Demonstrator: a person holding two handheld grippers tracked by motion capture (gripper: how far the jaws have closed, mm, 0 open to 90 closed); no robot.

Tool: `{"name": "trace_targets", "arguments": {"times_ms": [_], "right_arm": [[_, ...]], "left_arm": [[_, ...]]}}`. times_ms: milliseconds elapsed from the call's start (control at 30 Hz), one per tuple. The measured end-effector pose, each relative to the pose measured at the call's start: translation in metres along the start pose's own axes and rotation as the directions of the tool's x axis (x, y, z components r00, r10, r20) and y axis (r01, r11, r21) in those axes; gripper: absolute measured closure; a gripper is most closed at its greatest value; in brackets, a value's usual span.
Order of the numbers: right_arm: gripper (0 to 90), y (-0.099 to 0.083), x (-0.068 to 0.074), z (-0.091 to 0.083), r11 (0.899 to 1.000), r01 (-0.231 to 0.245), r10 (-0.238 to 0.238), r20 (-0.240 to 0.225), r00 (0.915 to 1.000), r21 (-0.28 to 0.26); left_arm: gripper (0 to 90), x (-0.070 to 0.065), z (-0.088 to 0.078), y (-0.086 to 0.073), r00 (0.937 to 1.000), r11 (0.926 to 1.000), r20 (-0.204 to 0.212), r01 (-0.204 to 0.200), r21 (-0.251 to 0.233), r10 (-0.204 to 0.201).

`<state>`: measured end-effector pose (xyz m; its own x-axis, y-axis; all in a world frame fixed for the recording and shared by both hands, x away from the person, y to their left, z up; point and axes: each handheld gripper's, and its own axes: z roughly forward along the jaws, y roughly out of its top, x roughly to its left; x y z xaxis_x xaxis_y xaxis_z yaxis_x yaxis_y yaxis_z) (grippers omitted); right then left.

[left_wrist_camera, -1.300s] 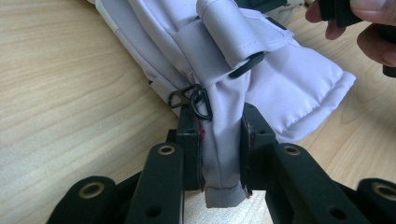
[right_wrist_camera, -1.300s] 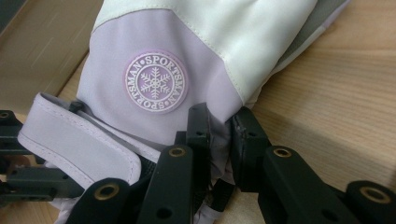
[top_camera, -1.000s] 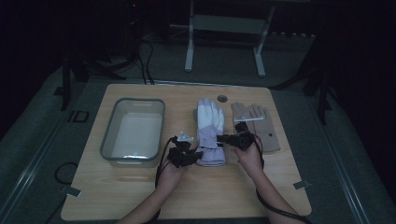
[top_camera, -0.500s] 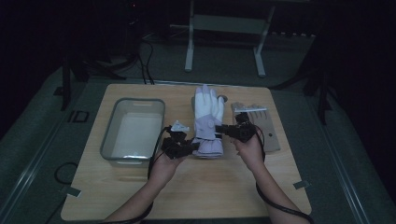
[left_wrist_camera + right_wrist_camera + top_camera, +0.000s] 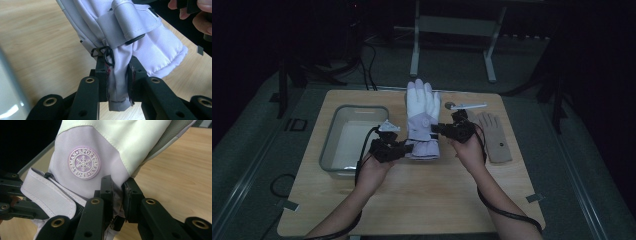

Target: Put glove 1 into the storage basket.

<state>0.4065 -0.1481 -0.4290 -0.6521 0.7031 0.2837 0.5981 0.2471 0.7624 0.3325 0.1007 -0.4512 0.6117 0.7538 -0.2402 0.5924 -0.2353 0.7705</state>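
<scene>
A white and lilac ski glove (image 5: 422, 117) hangs above the middle of the wooden table (image 5: 427, 200), fingers pointing away from me. My left gripper (image 5: 404, 148) is shut on the cuff's left edge; in the left gripper view the lilac fabric (image 5: 140, 40) is pinched between the pads (image 5: 117, 87). My right gripper (image 5: 436, 129) is shut on the glove's right side near the wrist. The right gripper view has the glove (image 5: 105, 150) with its round snowflake badge (image 5: 84, 163) clamped at the gripper (image 5: 118, 192).
A clear plastic bin (image 5: 332, 150) stands at the left of the table, just beside my left hand. A tan knit glove (image 5: 494, 137) lies flat at the right. A small round disc (image 5: 450, 105) sits near the far edge.
Both grippers have risen and carried the ski glove up off the table, a little toward the far side. The grips have stayed the same.
</scene>
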Motion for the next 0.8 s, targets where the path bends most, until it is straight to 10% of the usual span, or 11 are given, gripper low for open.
{"name": "trace_targets", "arguments": {"times_ms": [800], "right_arm": [[80.1, 0.04, 0.061, 0.055, 0.999, 0.044, -0.042, -0.079, 0.996, 0.018]], "left_arm": [[74.9, 0.053, -0.067, -0.011, 0.9967, 0.9987, -0.064, 0.051, 0.004, -0.05]]}}
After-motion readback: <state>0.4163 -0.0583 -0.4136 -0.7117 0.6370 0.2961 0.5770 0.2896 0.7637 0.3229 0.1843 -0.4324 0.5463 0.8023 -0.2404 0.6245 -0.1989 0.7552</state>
